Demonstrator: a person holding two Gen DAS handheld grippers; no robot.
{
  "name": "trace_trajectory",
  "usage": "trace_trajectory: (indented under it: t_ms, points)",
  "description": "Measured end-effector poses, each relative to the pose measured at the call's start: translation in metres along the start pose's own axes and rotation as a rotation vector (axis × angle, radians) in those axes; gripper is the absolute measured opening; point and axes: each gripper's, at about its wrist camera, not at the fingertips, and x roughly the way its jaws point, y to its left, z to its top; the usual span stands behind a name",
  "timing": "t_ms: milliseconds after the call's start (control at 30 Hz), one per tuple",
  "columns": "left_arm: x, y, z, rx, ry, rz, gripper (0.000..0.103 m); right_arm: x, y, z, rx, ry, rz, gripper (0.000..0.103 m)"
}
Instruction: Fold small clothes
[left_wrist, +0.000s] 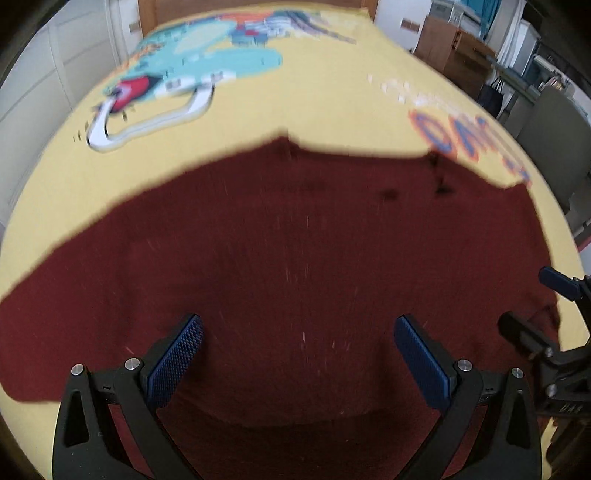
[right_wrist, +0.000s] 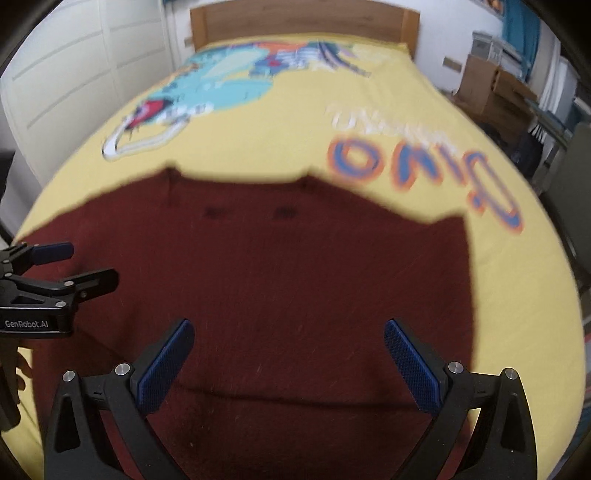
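Observation:
A dark red garment (left_wrist: 280, 266) lies spread flat on a yellow printed bedspread (left_wrist: 295, 92); it also shows in the right wrist view (right_wrist: 295, 266). My left gripper (left_wrist: 298, 334) is open and empty, just above the garment's near part. My right gripper (right_wrist: 289, 338) is open and empty, also over the garment's near part. The right gripper shows at the right edge of the left wrist view (left_wrist: 532, 299), by the garment's right edge. The left gripper shows at the left edge of the right wrist view (right_wrist: 85, 264), open. A fold line crosses the garment near the fingers. Both views are blurred.
The bedspread (right_wrist: 295, 122) bears a blue cartoon print and orange-blue letters. A wooden headboard (right_wrist: 303, 22) stands at the far end. White wardrobe doors (right_wrist: 74, 74) are on the left. Cardboard boxes (right_wrist: 491, 88) and clutter stand on the right.

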Motion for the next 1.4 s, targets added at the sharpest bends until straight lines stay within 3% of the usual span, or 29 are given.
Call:
trace_trajectory:
  t_ms: [133, 367, 467, 800, 933, 1167, 1300, 1400]
  points:
    - [0.012, 0.007, -0.019, 0.019, 0.024, 0.03, 0.102, 0.026, -0.008, -0.025, -0.006, 0.059, -0.038, 0.102]
    - [0.014, 0.025, -0.027, 0.032, 0.025, 0.013, 0.102, 0.02, -0.063, -0.028, 0.064, 0.043, -0.109, 0.102]
    - [0.015, 0.023, -0.029, 0.029, 0.016, 0.029, 0.102, 0.02, -0.079, -0.031, 0.081, 0.038, -0.08, 0.102]
    - [0.02, 0.017, -0.029, 0.018, -0.005, 0.071, 0.102, 0.03, -0.071, -0.044, 0.068, 0.015, -0.106, 0.102]
    - [0.004, 0.028, -0.027, -0.015, 0.003, 0.015, 0.102, 0.016, -0.066, -0.038, 0.069, 0.038, -0.1, 0.102]
    - [-0.056, 0.1, -0.032, -0.147, -0.052, 0.047, 0.102, -0.037, -0.054, -0.057, 0.092, 0.006, -0.022, 0.102]
    - [-0.082, 0.172, -0.044, -0.292, -0.027, 0.127, 0.102, -0.055, -0.051, -0.071, 0.109, -0.002, -0.039, 0.102]
    - [-0.099, 0.233, -0.061, -0.458, -0.01, 0.191, 0.102, -0.063, -0.051, -0.076, 0.113, -0.003, -0.049, 0.102]
